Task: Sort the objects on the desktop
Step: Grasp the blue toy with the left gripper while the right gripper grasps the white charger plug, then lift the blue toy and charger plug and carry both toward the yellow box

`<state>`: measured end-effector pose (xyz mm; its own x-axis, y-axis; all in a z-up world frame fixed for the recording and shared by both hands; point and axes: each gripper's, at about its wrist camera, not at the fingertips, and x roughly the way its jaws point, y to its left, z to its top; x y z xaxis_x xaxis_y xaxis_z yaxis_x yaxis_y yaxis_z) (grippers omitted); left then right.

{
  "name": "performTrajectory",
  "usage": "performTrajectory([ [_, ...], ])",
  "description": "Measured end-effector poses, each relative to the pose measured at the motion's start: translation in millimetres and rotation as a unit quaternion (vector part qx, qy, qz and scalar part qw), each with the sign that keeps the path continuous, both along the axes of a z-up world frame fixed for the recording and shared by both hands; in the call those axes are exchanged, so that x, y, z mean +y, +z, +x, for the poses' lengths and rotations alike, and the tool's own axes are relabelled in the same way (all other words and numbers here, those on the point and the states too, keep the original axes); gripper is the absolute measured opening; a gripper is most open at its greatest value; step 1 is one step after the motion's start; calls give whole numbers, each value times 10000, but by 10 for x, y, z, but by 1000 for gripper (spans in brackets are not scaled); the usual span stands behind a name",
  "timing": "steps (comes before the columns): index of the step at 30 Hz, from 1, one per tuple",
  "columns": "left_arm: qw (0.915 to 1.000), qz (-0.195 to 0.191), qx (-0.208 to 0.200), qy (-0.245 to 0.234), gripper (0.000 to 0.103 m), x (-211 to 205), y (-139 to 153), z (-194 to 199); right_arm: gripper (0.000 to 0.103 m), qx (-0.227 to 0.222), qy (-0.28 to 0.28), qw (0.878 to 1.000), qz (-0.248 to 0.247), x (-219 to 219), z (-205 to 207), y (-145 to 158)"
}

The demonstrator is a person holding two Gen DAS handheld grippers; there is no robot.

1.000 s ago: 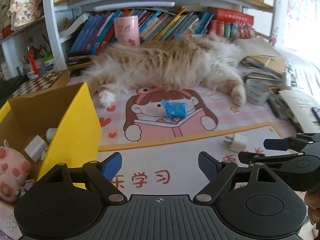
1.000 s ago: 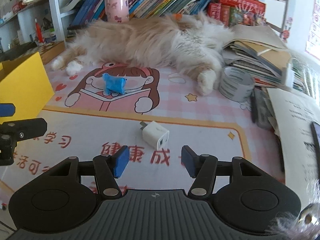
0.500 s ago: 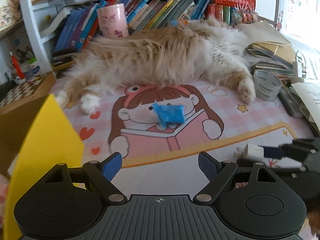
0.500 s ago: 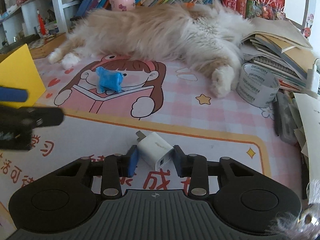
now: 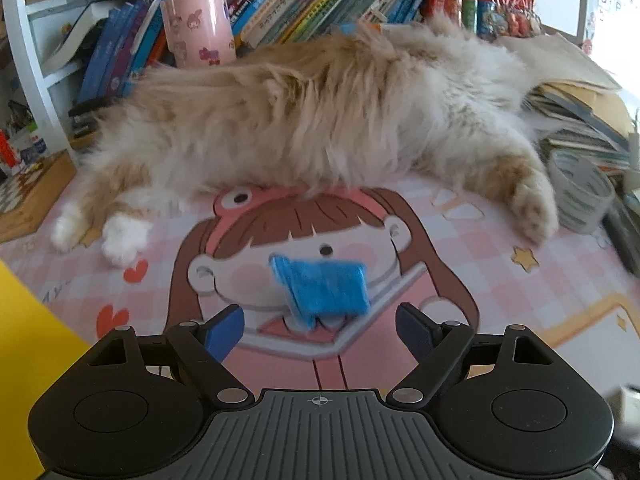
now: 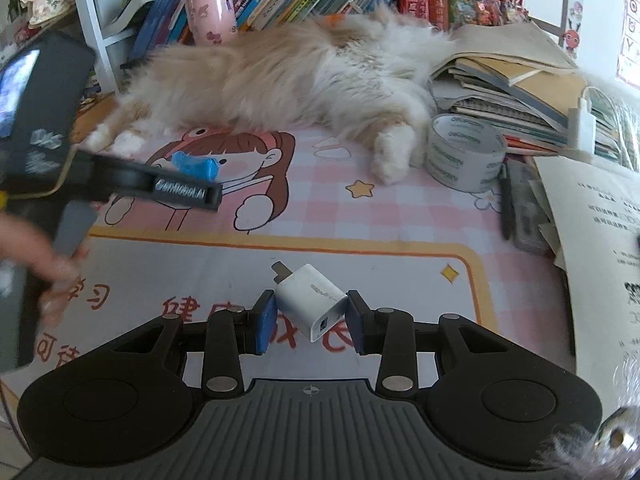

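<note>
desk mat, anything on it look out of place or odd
Yes: a long-haired ginger-and-white cat sprawls across the back of the pink cartoon desk mat, hind paw beside the grey tape roll. The crumpled blue cloth lies loose mid-mat. The white plug-in charger sits tilted between the right gripper's pads.

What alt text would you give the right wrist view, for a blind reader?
The right gripper is shut on a white charger above a pink desk mat. Behind lie a fluffy cat, a tape roll and books.
</note>
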<state>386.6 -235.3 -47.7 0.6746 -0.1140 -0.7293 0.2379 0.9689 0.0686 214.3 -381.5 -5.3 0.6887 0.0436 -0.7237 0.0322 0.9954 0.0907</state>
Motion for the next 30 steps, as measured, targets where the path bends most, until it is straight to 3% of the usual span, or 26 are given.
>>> performTrajectory([
  [2, 10000, -39, -31, 28, 81, 9, -22, 59, 34, 39, -29, 10000, 6, -16, -38, 3],
  [7, 9998, -188, -14, -27, 48, 37, -102, 119, 34, 107, 20, 9999, -57, -10, -125, -9],
  [9, 9997, -237, -27, -93, 41, 34, -98, 114, 34, 112, 42, 9999, -96, -7, -151, -6],
  [24, 9948, -900, -315, -367, 38, 210, 397, -634, 34, -108, 151, 9996, -201, 92, -256, 99],
  [30, 9939, -960, -396, -374, 38, 356, 516, -1029, 34, -185, 134, 9995, -210, 140, -375, 143],
])
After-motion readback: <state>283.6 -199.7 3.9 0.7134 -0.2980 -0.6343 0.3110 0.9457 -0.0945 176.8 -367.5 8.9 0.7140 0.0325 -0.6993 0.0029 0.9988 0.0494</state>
